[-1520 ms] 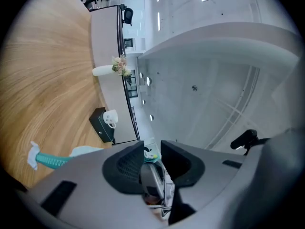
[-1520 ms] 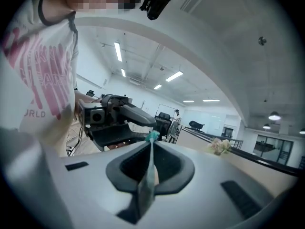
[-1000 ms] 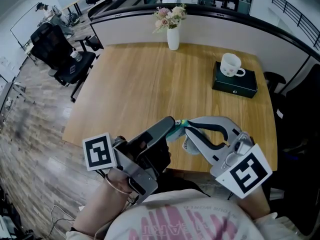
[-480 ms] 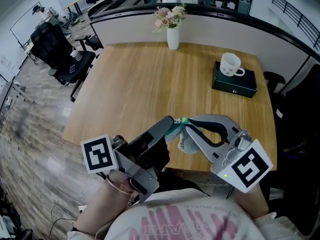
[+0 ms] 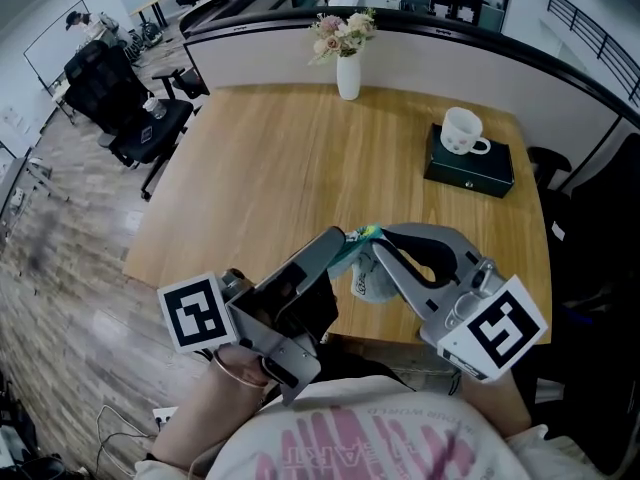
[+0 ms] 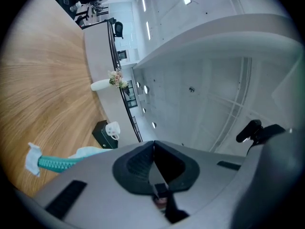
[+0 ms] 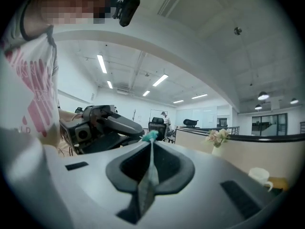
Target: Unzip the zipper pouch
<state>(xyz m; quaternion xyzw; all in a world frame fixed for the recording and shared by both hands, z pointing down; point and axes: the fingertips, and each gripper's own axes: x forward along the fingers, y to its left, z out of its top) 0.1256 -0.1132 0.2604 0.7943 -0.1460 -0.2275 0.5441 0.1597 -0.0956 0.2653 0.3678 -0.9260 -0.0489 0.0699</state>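
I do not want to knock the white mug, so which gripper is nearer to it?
Right. In the head view the right gripper is closer to the person than the mug and to its left. The left gripper is beside the right one, further left still.

No readable text, shirt print illegible

— Where can a hand pass over the worktop?
— The middle and the left side lie bare, from near edge to far edge.
— And what blocks the way?
— A vase at the far edge, and a cup on a dark box far right. At the near edge the left gripper and right gripper meet at the pouch.
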